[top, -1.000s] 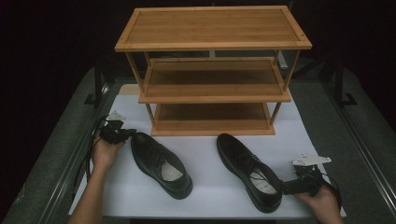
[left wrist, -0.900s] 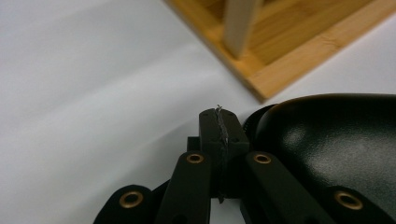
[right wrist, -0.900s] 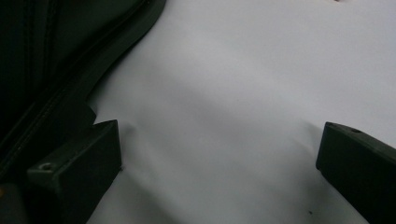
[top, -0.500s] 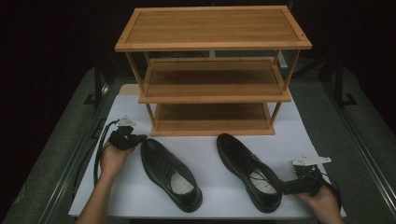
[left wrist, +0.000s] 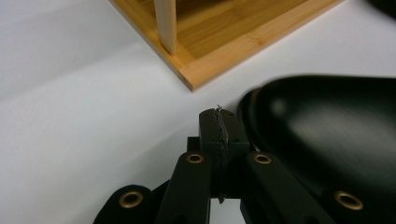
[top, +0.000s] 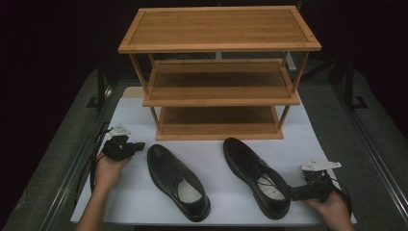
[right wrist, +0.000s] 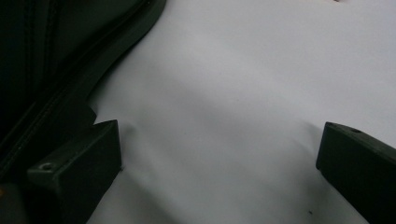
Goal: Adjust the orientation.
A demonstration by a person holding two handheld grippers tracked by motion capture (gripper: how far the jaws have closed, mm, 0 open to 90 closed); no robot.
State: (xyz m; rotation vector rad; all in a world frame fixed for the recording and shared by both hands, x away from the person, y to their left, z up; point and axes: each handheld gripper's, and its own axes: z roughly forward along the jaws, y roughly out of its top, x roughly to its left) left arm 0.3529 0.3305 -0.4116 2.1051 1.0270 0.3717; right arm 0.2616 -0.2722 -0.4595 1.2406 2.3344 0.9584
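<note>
Two black leather shoes lie on the white mat in front of a wooden rack (top: 219, 91). The left shoe (top: 178, 180) points its toe (left wrist: 327, 140) up-left. My left gripper (top: 138, 146) is shut with nothing in it, its tips (left wrist: 219, 126) right beside that toe. The right shoe (top: 257, 178) lies with its heel toward the near edge. My right gripper (top: 294, 192) stands open beside that heel, with only bare mat between its jaws (right wrist: 222, 140). The shoe's side (right wrist: 46, 60) runs along its left jaw.
The three-shelf bamboo rack has bare shelves; its bottom shelf corner (left wrist: 201, 60) is just beyond the left gripper. The white mat (top: 211, 154) ends near the forearms. Dark table rails (top: 370, 144) run along both sides.
The left hand and its shut gripper moved right and a little nearer, and the left shoe slid right with it. The right hand and right shoe stayed put.
</note>
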